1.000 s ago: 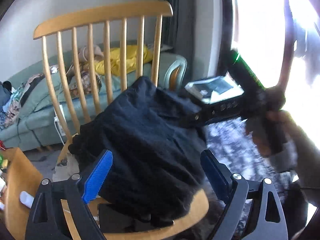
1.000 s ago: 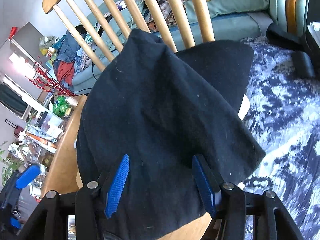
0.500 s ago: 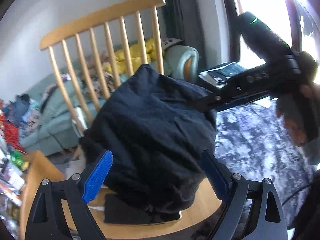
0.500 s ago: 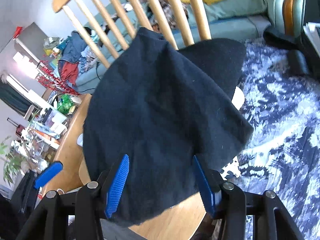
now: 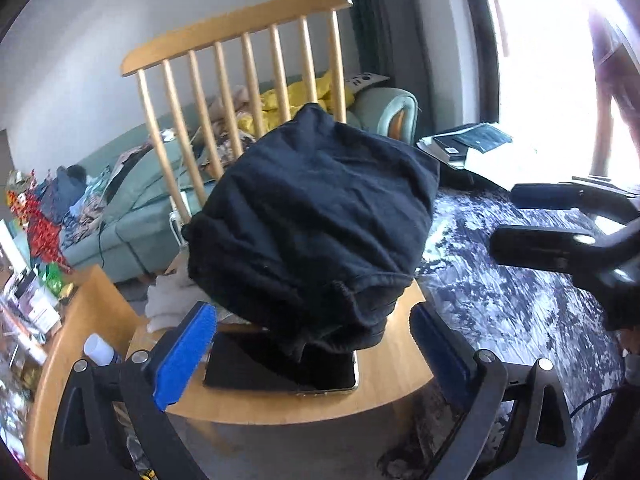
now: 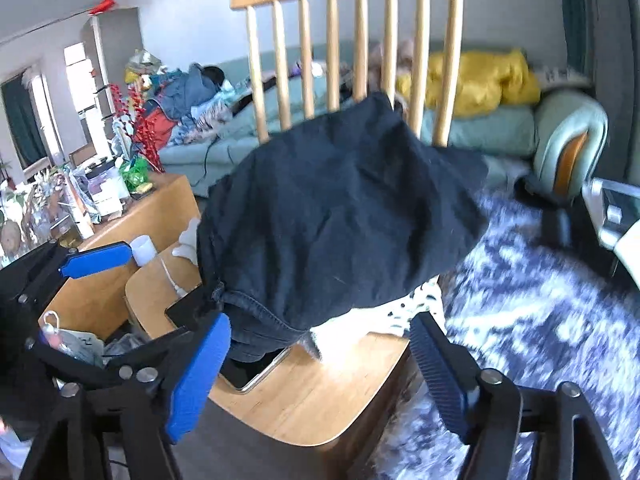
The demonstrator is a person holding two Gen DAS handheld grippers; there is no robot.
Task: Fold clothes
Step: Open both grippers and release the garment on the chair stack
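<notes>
A folded black garment (image 5: 316, 220) lies in a rounded heap on the seat of a wooden spindle-back chair (image 5: 384, 376); it also shows in the right wrist view (image 6: 340, 216). My left gripper (image 5: 312, 344) is open and empty, just in front of the chair seat, apart from the cloth. My right gripper (image 6: 320, 364) is open and empty, near the seat's front edge. The right gripper shows at the right of the left wrist view (image 5: 560, 220). The left gripper shows at the left of the right wrist view (image 6: 96, 258).
A black phone (image 5: 280, 368) lies on the seat under the garment's front edge. White cloth (image 5: 168, 300) sits at the seat's left. A wooden side table (image 6: 132, 240) with clutter stands left. A green sofa (image 6: 480, 132) with clothes is behind. A patterned rug (image 6: 540, 280) is right.
Both grippers have pulled back from the black garment, which now rests on the chair seat. The right gripper has let go of the cloth and dropped lower.
</notes>
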